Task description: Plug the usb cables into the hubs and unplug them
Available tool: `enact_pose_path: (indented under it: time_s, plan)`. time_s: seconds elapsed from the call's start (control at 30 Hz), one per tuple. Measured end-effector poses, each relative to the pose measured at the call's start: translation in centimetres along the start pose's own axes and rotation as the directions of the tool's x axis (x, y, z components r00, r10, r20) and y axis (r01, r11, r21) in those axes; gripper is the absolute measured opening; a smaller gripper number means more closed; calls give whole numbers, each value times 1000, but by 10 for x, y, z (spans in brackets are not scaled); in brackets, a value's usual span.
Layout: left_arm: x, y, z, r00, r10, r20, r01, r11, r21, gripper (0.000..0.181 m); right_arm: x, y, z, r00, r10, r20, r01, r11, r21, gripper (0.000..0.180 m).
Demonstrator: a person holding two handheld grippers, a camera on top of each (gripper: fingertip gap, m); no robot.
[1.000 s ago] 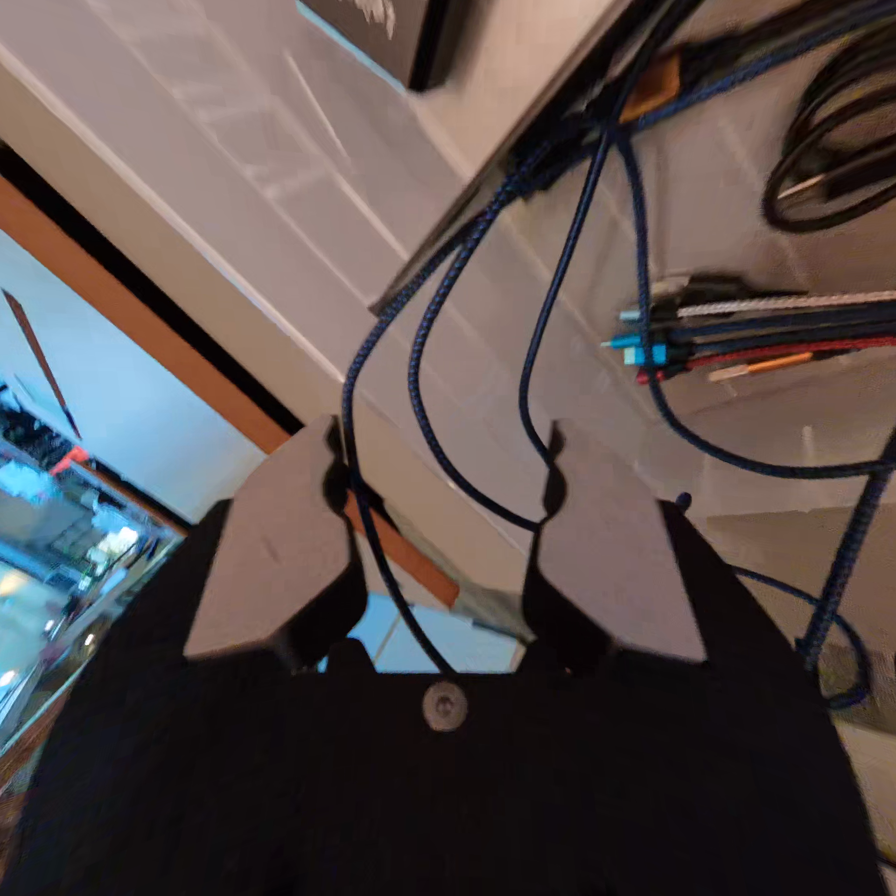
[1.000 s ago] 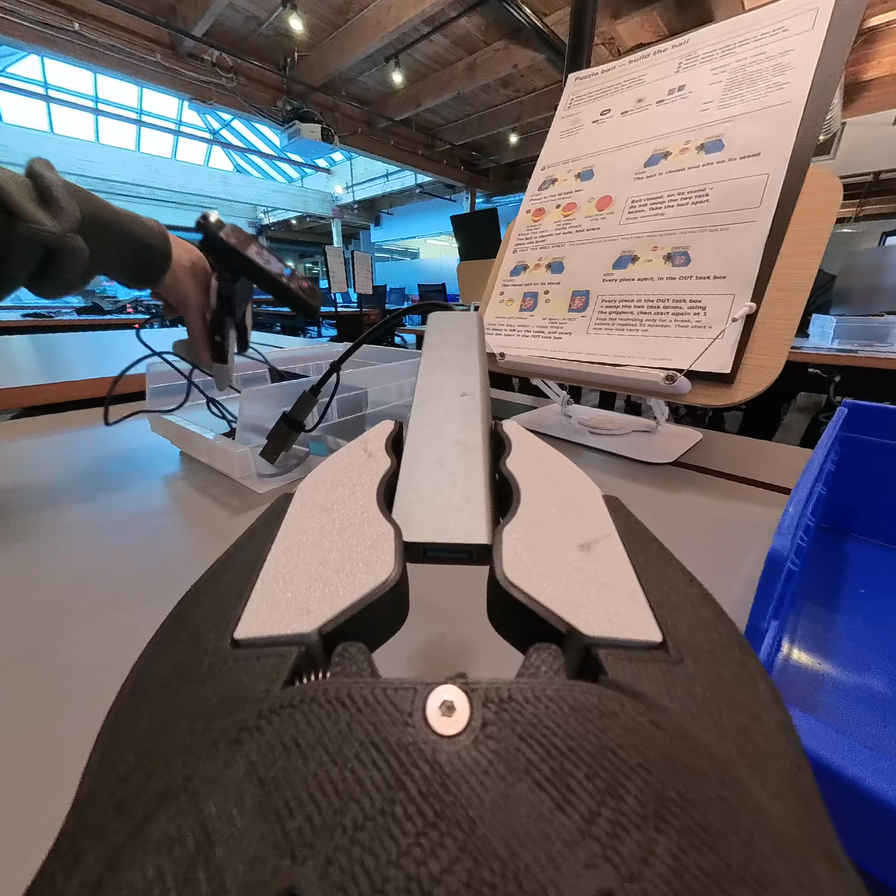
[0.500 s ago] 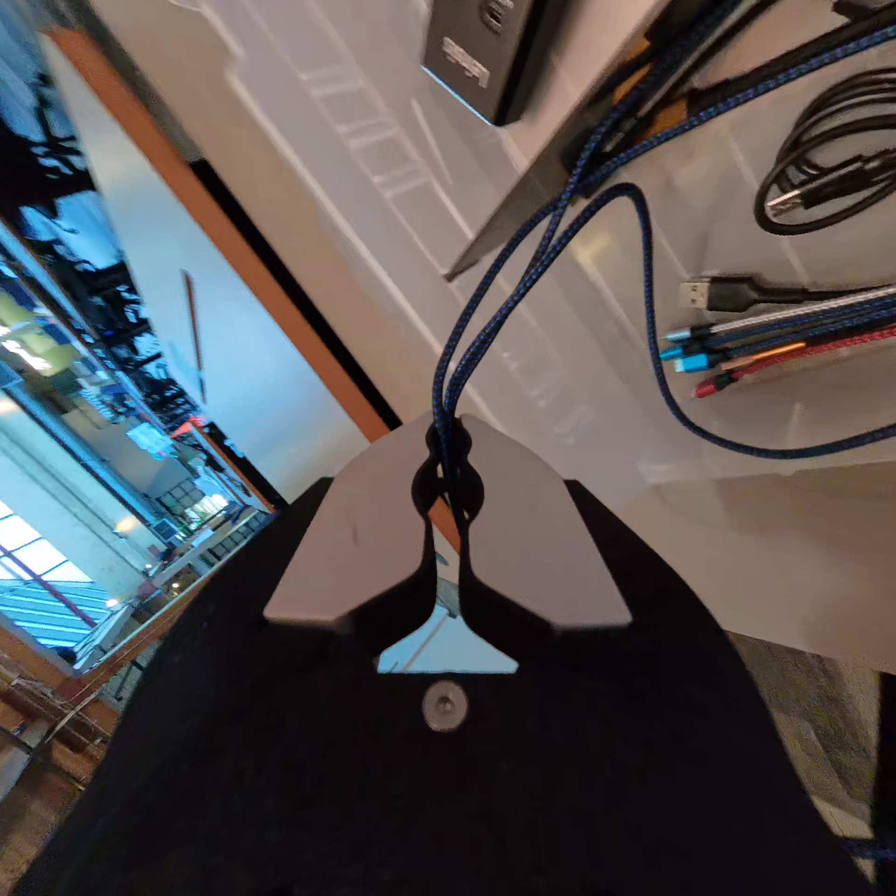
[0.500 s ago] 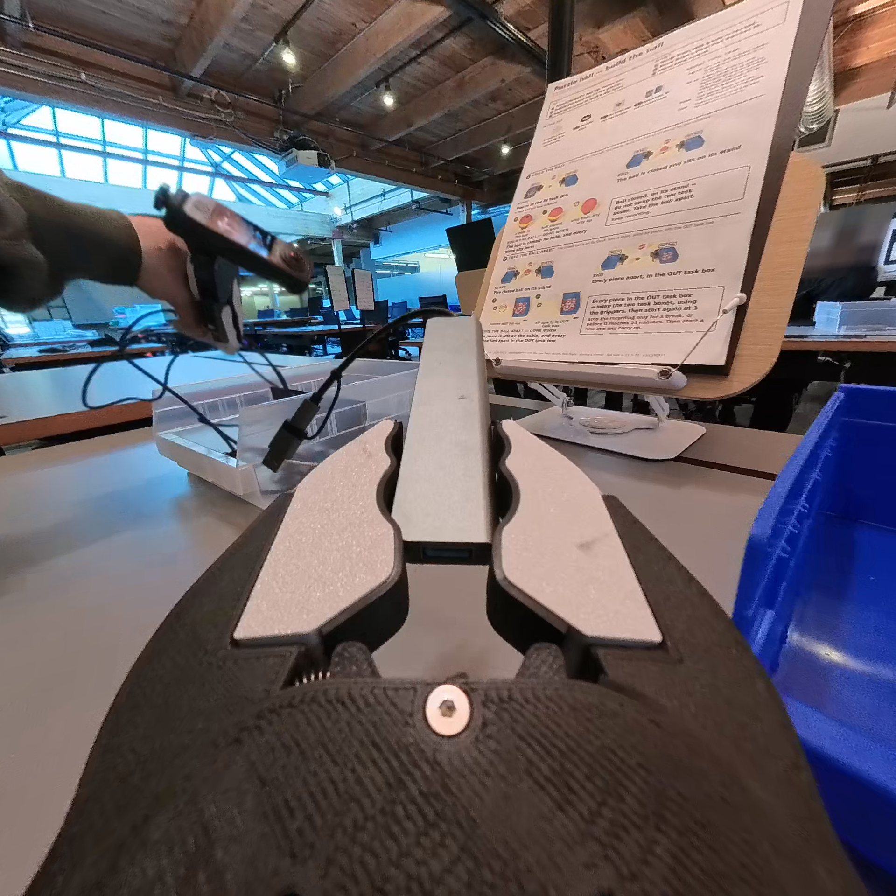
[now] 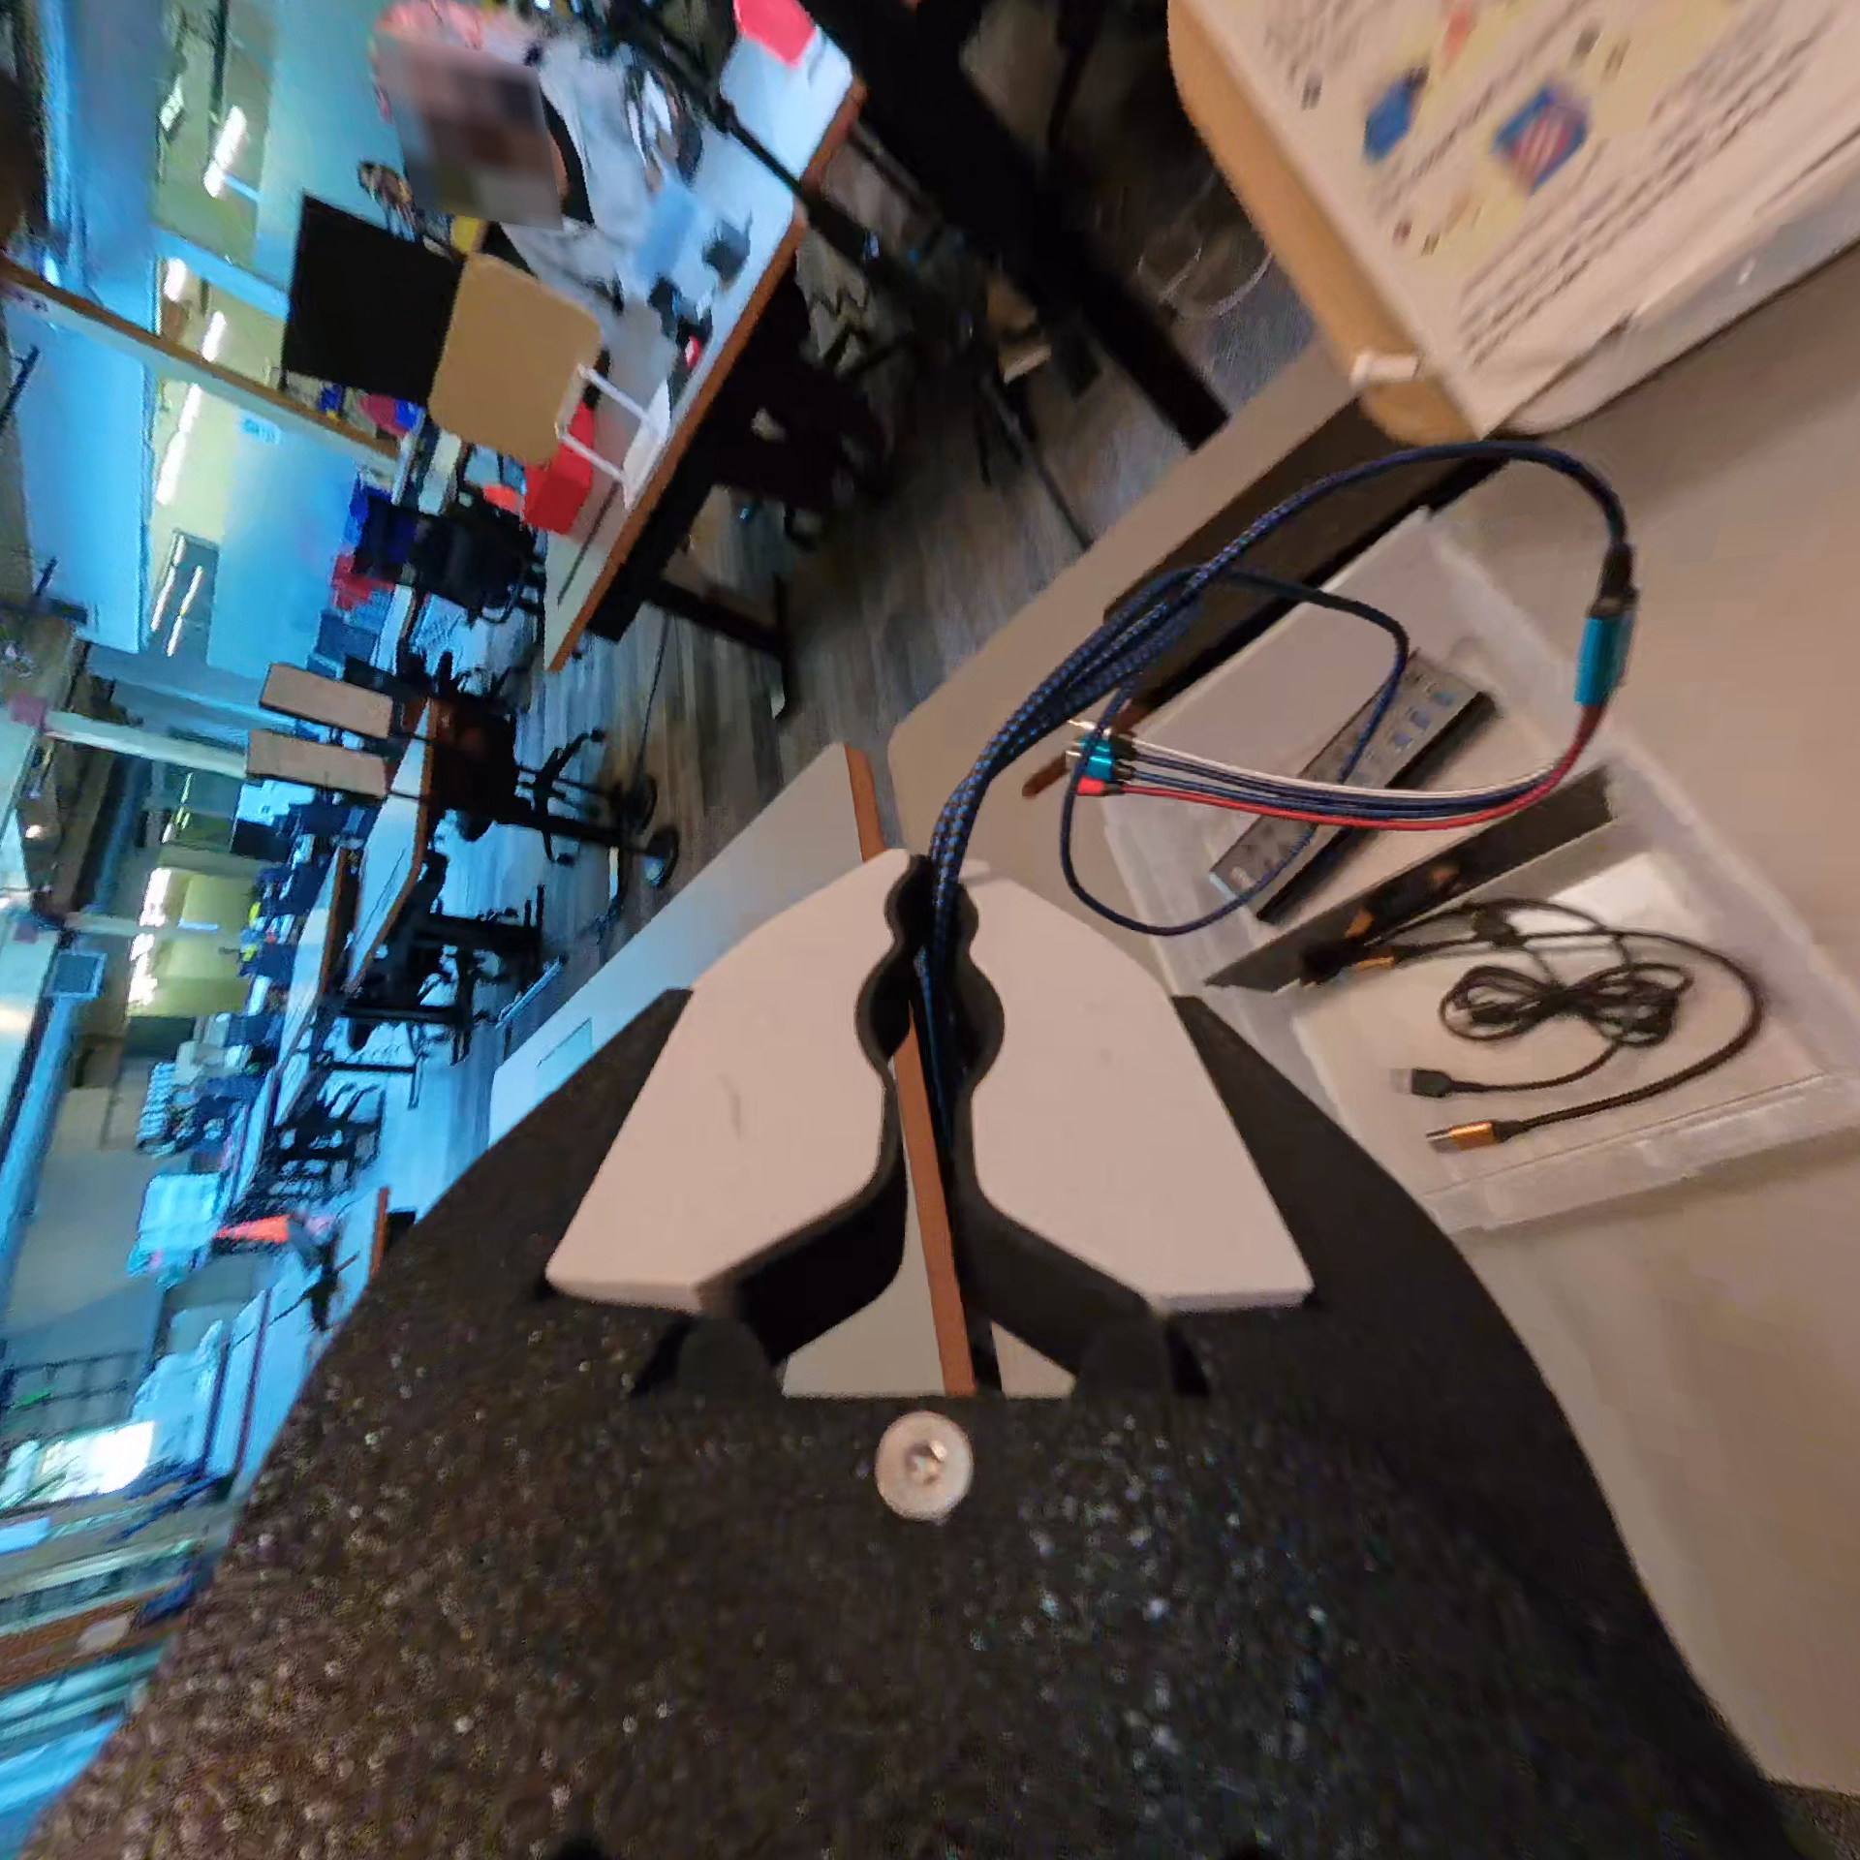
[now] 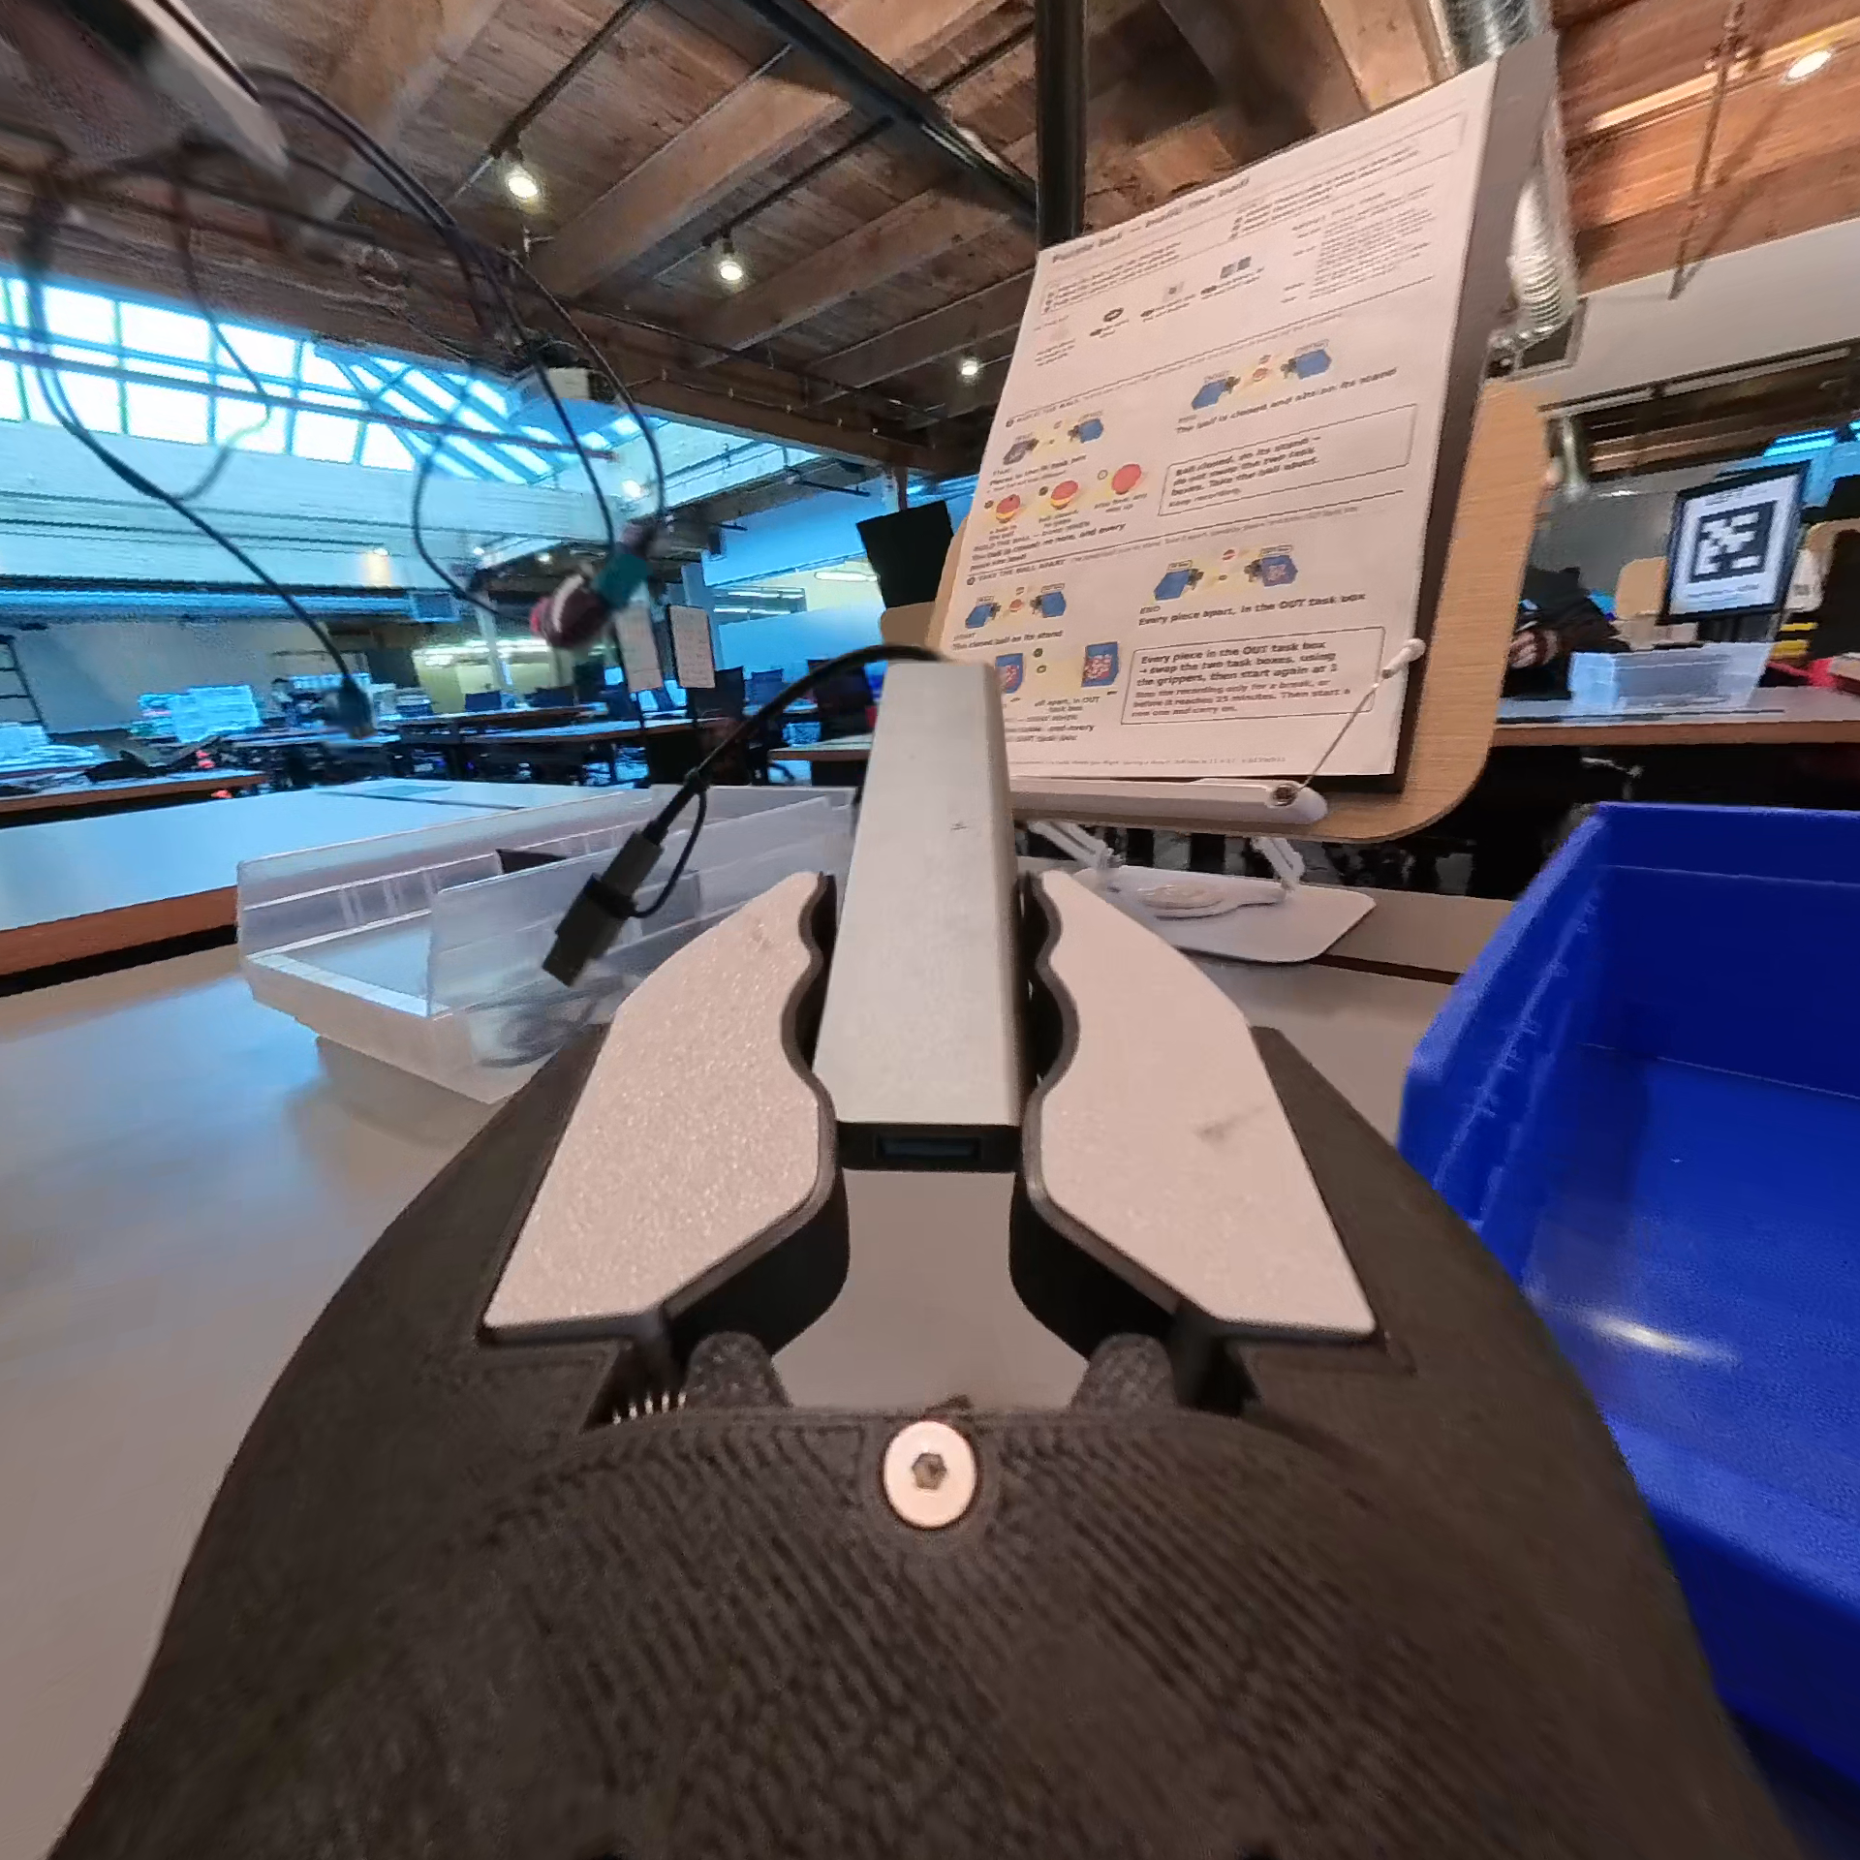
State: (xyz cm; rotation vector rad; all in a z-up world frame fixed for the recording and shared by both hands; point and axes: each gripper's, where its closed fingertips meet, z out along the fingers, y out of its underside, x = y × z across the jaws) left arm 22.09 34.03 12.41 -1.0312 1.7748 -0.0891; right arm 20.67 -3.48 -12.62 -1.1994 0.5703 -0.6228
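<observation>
My left gripper point(image 5: 931, 886) is shut on a blue braided multi-head cable point(image 5: 1017, 755), lifted above the clear tray point(image 5: 1631, 1157). The cable loops out to a blue splitter point(image 5: 1600, 664), and its coloured plug ends point(image 5: 1097, 765) hang in the air. A dark hub point(image 5: 1359, 795) lies in the tray. My right gripper point(image 6: 926, 906) is shut on a grey slim hub point(image 6: 926, 886), held level above the table. The hub's own short black lead and plug point(image 6: 594, 921) dangle to the left. The lifted cable and its plug ends point(image 6: 589, 604) hang blurred at upper left in the right wrist view.
Black cables point(image 5: 1570, 1006) and an orange-tipped plug point(image 5: 1469, 1137) lie in the tray's near compartment. A blue bin point(image 6: 1661, 1157) stands at the right. An instruction sheet on a wooden stand point(image 6: 1208, 503) is behind the tray point(image 6: 403, 926). My hands' fingertips stand some 45 cm from each other. The orange-tipped plug point(image 5: 1469, 1137) is about equally far from each gripper, around 40 cm.
My left gripper closed on the blue cable, then lifted it high out of the tray and swung round. The right gripper held the grey hub nearly still.
</observation>
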Motion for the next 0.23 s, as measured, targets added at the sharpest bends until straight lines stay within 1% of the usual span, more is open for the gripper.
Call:
enact_pose_path:
  time_s: [0.03,0.07,0.13,0.23]
  plan:
    - [-3,-11,-14,1000,-23,-12,24,998,52,2,4,-4,-2,1000,2,-15,-2,1000,14,36]
    - [-2,-22,-28,997,-60,-52,66,992,112,2,9,-8,-4,1000,7,-28,-6,1000,30,36]
    - [12,-38,-51,978,-114,-177,147,972,182,2,21,-16,-9,998,8,-61,-5,999,48,36]
    - [45,-48,-67,947,-81,-312,160,958,236,2,39,-27,-17,995,11,-101,-4,997,72,36]
